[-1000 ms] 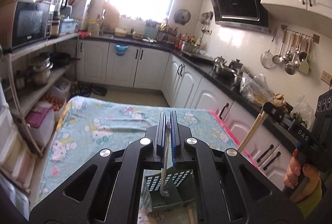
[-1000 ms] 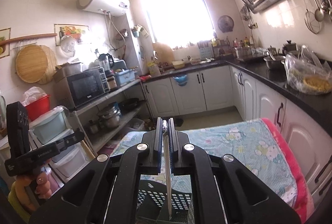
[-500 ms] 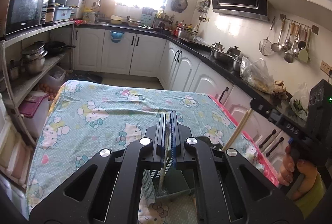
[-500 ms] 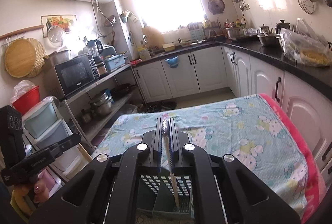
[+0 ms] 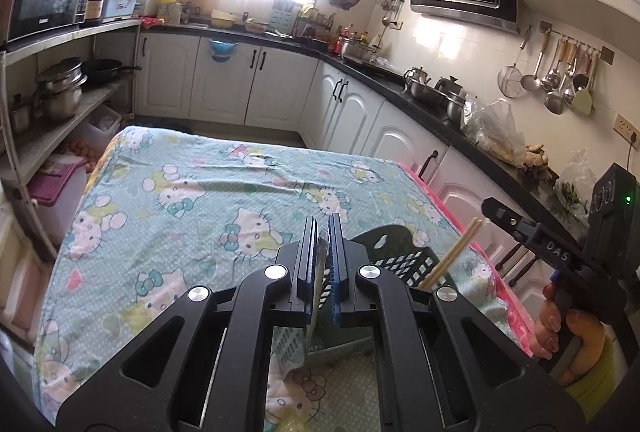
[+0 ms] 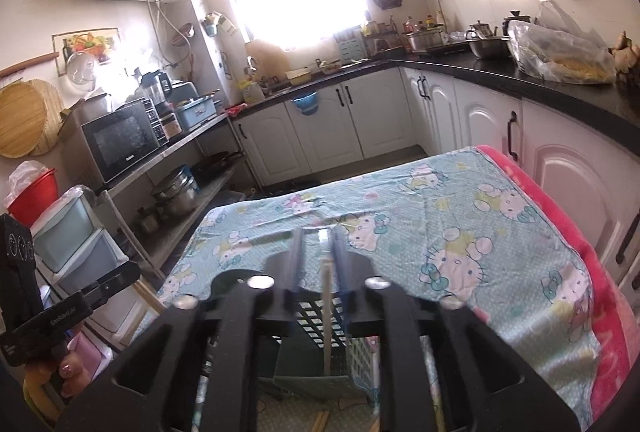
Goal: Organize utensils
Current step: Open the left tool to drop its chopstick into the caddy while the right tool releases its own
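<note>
Left wrist view: the left gripper [image 5: 325,228] fills the lower centre of the frame, its jaws closed on a thin metal utensil [image 5: 318,272] whose lower end hangs down into a slotted utensil basket [image 5: 404,264] at the lower centre. The basket stands on a table covered by a patterned cloth [image 5: 192,199]. A pair of chopsticks [image 5: 452,256], right of centre, is seen slanting up out of the basket. At the right edge the right gripper [image 5: 516,222] is shown from the side, carried by a hand [image 5: 568,332].

Right wrist view: the right gripper [image 6: 318,236] occupies the lower centre. Its jaws have just been opening, and a gap is seen on the left side of the pale, slim utensil [image 6: 326,292] standing between them; the piece lies close against the right pad, so no firm grip is judged. Its lower end reaches down inside the basket [image 6: 316,316].

Progress, as judged: the chopsticks are already stowed; the right-hand piece is being released into the basket; the left-hand utensil is lowered but not yet let go. Whether other pieces remain cannot be told, since the near part of the table is hidden by the grippers.
</note>
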Demonstrator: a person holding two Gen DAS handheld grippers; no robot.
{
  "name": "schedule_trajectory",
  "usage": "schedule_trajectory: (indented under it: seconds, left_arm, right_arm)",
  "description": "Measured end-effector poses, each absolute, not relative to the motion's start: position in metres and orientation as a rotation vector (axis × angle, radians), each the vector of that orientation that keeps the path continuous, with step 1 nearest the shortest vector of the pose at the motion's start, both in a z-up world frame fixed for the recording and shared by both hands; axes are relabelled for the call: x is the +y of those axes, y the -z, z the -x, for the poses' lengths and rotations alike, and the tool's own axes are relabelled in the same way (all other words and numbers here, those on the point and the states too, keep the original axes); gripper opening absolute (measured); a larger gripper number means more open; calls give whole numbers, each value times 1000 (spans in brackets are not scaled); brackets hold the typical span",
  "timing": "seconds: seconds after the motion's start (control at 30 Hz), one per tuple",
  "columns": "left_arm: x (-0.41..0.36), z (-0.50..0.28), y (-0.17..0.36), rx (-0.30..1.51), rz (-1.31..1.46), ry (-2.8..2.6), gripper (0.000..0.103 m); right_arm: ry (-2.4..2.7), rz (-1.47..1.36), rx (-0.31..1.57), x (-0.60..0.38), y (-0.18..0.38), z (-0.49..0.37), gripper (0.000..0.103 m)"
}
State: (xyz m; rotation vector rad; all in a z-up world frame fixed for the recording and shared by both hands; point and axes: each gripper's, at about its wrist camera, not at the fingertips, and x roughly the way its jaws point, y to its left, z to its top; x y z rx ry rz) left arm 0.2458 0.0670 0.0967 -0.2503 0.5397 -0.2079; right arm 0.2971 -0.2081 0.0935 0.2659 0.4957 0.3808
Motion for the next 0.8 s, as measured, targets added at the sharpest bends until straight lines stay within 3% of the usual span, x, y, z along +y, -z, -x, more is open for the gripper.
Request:
schedule_trajectory:
  seconds: [0.1,0.23,0.8]
  left_arm:
    - [72,-245,-94,545,262,194,4]
    - [77,-242,-89,559,272,172,21]
    - [82,-221,-84,550,253,109,67]
  right_arm:
    - [-374,-267,505,-210,-89,-296,27]
    - [-378,-267,520,-211,-84,-293,31]
    - [-352,-199,523,-218,-77,-272,53]
